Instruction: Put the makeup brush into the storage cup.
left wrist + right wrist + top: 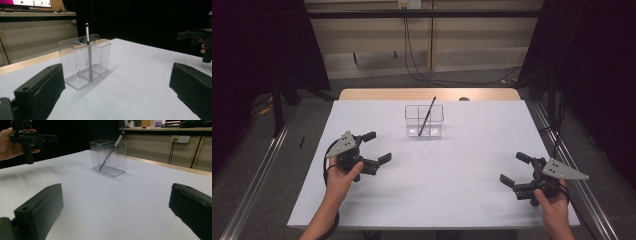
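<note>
The thin dark pen-like stick [427, 116] is stood aslant in the clear two-compartment plastic holder [424, 120], upper centre of the high view, tip raised toward the upper right; which compartment cannot be told for certain. The left gripper [373, 147], held wide and empty, is placed nearer, lower left of it. The right gripper [515, 169], also wide and empty, is held well apart at lower right.

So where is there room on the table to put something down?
Lots of room: the white table is bare between the left tool and the right tool, and on both sides of the clear box. That box, with a brush leaning inside, is the one occupied spot.
</note>
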`<state>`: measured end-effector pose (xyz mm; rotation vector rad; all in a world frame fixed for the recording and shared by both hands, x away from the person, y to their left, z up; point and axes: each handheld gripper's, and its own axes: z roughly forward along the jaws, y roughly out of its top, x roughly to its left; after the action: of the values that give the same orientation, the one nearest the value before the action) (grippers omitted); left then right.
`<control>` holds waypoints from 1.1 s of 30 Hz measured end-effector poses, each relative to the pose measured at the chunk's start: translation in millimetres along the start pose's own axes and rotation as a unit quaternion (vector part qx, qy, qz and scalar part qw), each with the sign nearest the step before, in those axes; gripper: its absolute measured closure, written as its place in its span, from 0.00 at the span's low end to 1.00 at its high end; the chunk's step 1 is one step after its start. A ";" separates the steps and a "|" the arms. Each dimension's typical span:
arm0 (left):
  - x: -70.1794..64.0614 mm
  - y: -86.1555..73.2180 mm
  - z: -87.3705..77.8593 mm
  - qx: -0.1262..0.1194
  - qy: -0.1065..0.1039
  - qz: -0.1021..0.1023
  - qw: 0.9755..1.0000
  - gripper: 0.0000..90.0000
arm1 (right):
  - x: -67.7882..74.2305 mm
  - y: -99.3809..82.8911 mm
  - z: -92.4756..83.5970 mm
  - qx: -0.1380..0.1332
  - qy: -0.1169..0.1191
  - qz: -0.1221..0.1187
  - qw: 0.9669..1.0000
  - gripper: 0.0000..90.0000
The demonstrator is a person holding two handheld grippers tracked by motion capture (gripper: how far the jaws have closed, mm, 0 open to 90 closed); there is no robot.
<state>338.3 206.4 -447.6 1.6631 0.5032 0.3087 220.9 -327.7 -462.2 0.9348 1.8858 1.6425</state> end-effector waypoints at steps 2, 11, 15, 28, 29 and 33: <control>0.6 -1.0 -2.3 0.002 0.001 0.000 1.000 0.00 | 0.0 0.0 0.0 0.001 0.000 -0.001 1.000 0.00; 1.3 -3.2 -10.4 0.004 0.012 0.000 1.000 0.00 | -0.5 0.1 -0.4 0.001 0.000 -0.002 1.000 0.00; 2.1 -4.5 -14.1 0.008 0.014 0.002 1.000 0.00 | -0.5 0.4 -0.8 -0.001 0.000 -0.003 1.000 0.00; 0.3 -7.7 -22.7 0.018 0.019 0.006 1.000 0.00 | -1.5 -0.1 -0.6 -0.001 0.001 -0.003 1.000 0.00; 0.3 -7.8 -23.6 0.018 0.019 0.008 1.000 0.00 | -1.3 0.1 -0.9 -0.001 0.001 -0.002 1.000 0.00; -1.2 -8.1 -27.6 0.024 0.020 0.012 0.999 0.00 | -1.4 0.0 -0.9 -0.002 0.000 -0.001 1.000 0.00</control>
<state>322.9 230.4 -451.2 1.7126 0.5246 0.3512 221.2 -329.4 -462.2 0.9313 1.8821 1.6459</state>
